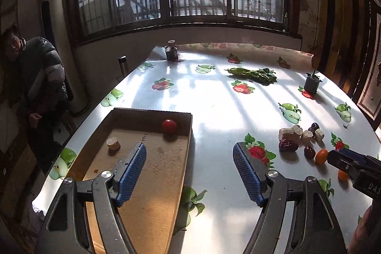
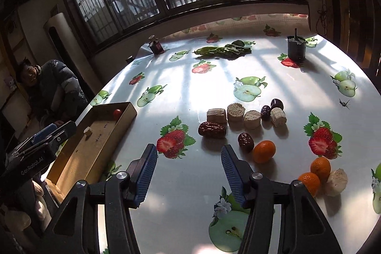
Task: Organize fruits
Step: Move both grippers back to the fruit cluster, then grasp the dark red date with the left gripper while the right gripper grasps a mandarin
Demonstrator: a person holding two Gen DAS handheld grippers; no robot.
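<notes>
Right wrist view is showing the right gripper (image 2: 189,167) hanging wide and empty; the nearest red date (image 2: 246,141) is lying just ahead to its right, touching a tangerine (image 2: 264,151). Left gripper (image 1: 189,169), also spread empty, is hovering over the cardboard tray's (image 1: 152,182) right wall, farther away. I am counting four dates, three tangerines, six pale chunks, with one red fruit (image 1: 169,126) and one chunk (image 1: 113,143) sitting in the tray.

Blue ribbed fingers (image 2: 147,173), fruit-printed white tablecloth (image 2: 202,92), brown cardboard tray (image 1: 152,182)
</notes>
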